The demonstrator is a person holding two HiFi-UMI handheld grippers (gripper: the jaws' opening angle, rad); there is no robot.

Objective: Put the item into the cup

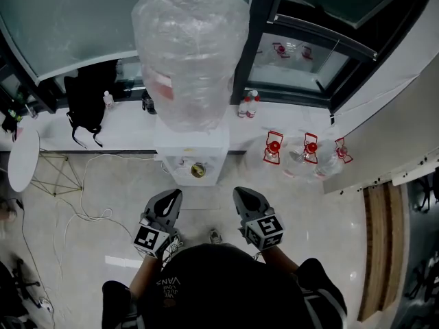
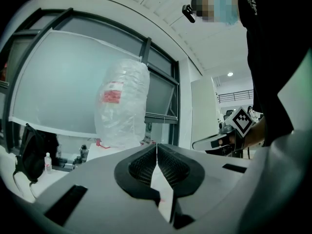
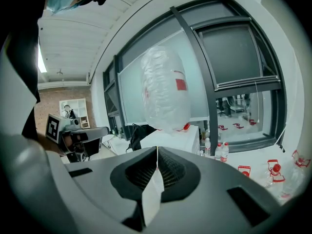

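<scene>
Your head [image 1: 219, 286] fills the bottom of the head view, with both tongs raised just ahead of it, above the floor.

Left tongs [image 1: 171, 197]: closed tip to tip, nothing between them. Right tongs [image 1: 242, 196]: likewise closed and empty.

Facing you stands a dispenser [image 1: 192, 160] carrying a wrapped bottle [image 1: 188, 53]. Neither item nor cup shows in any view, so the task appears not yet begun.

Next: locate the item, open one pair of tongs, and approach it.
</scene>
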